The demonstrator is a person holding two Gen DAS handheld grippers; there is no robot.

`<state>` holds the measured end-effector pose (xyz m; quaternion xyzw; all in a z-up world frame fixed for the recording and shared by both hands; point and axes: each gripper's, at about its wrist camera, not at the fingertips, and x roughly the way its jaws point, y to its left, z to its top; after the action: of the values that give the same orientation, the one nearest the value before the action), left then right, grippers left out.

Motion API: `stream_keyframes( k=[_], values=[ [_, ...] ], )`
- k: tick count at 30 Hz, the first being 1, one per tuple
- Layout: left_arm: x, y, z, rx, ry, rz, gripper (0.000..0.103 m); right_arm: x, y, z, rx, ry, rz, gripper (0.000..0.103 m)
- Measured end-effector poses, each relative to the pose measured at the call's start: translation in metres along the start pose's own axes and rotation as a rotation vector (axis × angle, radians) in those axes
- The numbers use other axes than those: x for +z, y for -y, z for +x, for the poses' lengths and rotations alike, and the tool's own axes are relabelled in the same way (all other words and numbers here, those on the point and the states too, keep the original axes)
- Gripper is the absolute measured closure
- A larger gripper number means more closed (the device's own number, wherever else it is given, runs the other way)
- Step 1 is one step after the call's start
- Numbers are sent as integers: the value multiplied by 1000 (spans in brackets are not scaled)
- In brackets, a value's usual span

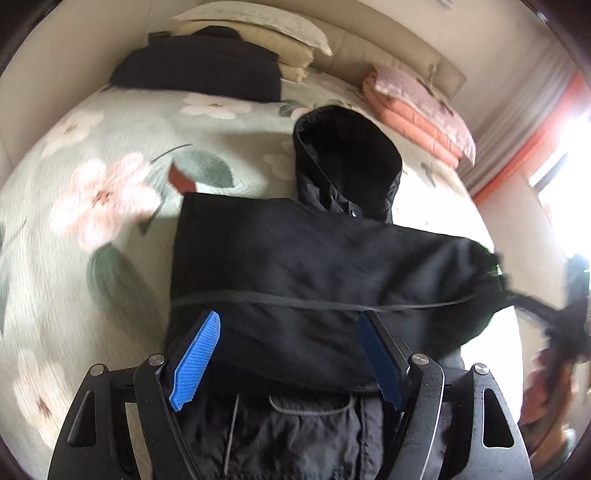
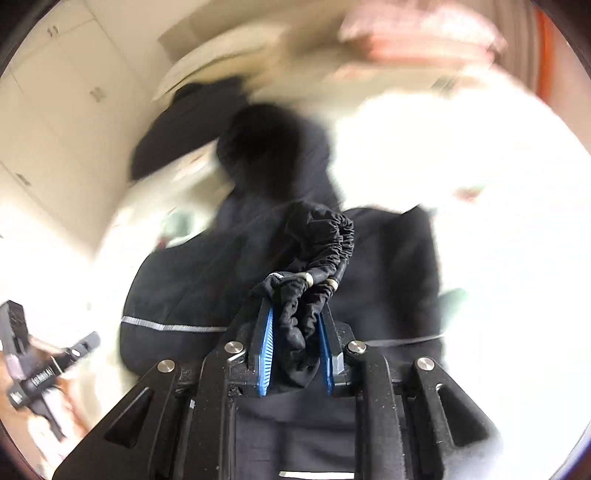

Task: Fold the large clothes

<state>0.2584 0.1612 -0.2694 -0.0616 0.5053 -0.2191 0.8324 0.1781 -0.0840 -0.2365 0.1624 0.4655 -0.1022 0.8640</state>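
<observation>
A black hooded jacket [image 1: 295, 266] lies on a floral bedspread [image 1: 92, 206], hood [image 1: 347, 162] pointing away, a thin reflective stripe across its body. My left gripper [image 1: 291, 332] is open just above the jacket's lower part, blue pads wide apart, holding nothing. My right gripper [image 2: 297, 314] is shut on the jacket's gathered elastic sleeve cuff [image 2: 325, 254] and holds it lifted above the jacket body [image 2: 192, 280]. In the left wrist view the sleeve stretches to the right toward the right gripper [image 1: 565, 317], which is blurred there.
A folded black garment [image 1: 199, 66] and cream pillows [image 1: 266, 33] lie at the bed's head. A folded pink quilt [image 1: 417, 110] lies at the far right. A curtain and bright window [image 1: 561, 122] stand to the right. The left gripper [image 2: 44, 373] shows at lower left in the right wrist view.
</observation>
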Motion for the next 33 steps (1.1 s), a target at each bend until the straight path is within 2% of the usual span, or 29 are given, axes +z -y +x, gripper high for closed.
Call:
stream_keyframes(
  k=[3, 6, 8, 10, 14, 17, 18, 20, 22, 25, 27, 30, 31, 33],
  values=[
    [1, 13, 51, 37, -112, 64, 25, -8, 24, 26, -81, -94, -2, 78],
    [-13, 18, 103, 142, -203, 124, 24, -34, 37, 77, -174, -209, -30, 77],
    [-25, 26, 120, 243, -200, 214, 24, -53, 48, 108, -195, -275, -17, 76],
    [-34, 31, 127, 294, -187, 260, 22, -62, 56, 119, -194, -268, -11, 75],
    [-31, 28, 122, 281, -182, 229, 21, -61, 65, 108, -149, -265, 9, 74],
    [-21, 27, 97, 213, -159, 204, 22, -49, 68, 78, -133, -247, 19, 61],
    [-16, 28, 83, 188, -130, 198, 22, -43, 62, 65, -150, -213, -2, 58],
    [-5, 31, 59, 167, -76, 202, 22, -28, 44, 37, -176, -136, -58, 44],
    [4, 37, 49, 149, -59, 215, 22, -15, 21, 27, -131, -96, -103, 35],
    [15, 44, 62, 125, -74, 210, 22, 1, -18, 53, -47, -125, -164, 34],
    [17, 43, 81, 128, -92, 191, 22, 8, -38, 92, -44, -167, -179, 34],
    [23, 31, 122, 185, -118, 142, 22, 2, -45, 152, -53, -275, -164, 39],
    [23, 21, 140, 211, -149, 136, 22, -4, -40, 172, -65, -322, -155, 43],
    [20, 16, 157, 229, -191, 140, 22, -9, -38, 181, -49, -319, -161, 44]
  ],
)
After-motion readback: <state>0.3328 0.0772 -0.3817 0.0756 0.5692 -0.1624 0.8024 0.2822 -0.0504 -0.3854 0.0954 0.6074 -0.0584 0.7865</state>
